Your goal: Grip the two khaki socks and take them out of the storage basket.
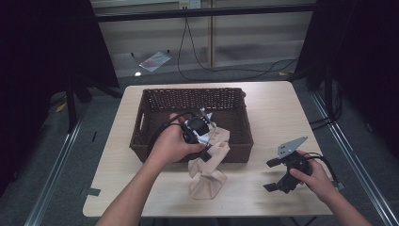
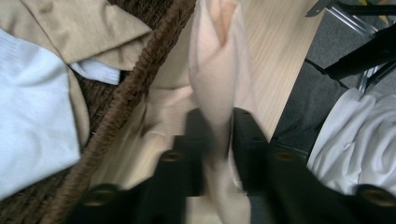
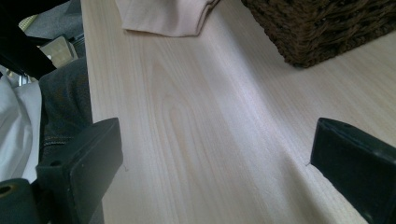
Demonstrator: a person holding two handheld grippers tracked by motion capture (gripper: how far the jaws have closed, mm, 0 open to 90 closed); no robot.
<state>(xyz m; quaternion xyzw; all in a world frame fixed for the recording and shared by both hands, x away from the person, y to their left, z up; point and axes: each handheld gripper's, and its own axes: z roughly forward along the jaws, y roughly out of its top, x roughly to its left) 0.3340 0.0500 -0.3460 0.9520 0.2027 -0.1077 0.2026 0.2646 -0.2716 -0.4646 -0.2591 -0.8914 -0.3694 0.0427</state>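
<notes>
We find the left gripper (image 2: 217,140) clenched on a peach cloth (image 1: 209,167), lifted over the near rim of the wicker basket (image 1: 235,101), its lower end touching the table in front. Other garments already lie inside. The right gripper (image 1: 282,176) rests released, right of the basket. We judge transfer underway.

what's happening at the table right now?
A person works with a gripper in each hand. The left gripper is shut on a beige cloth, holding it up at the front rim of the wicker basket so its lower end trails onto the table. More beige and white cloth lies inside the basket. The right gripper hangs open and holds nothing, low over the bare tabletop to the right.
</notes>
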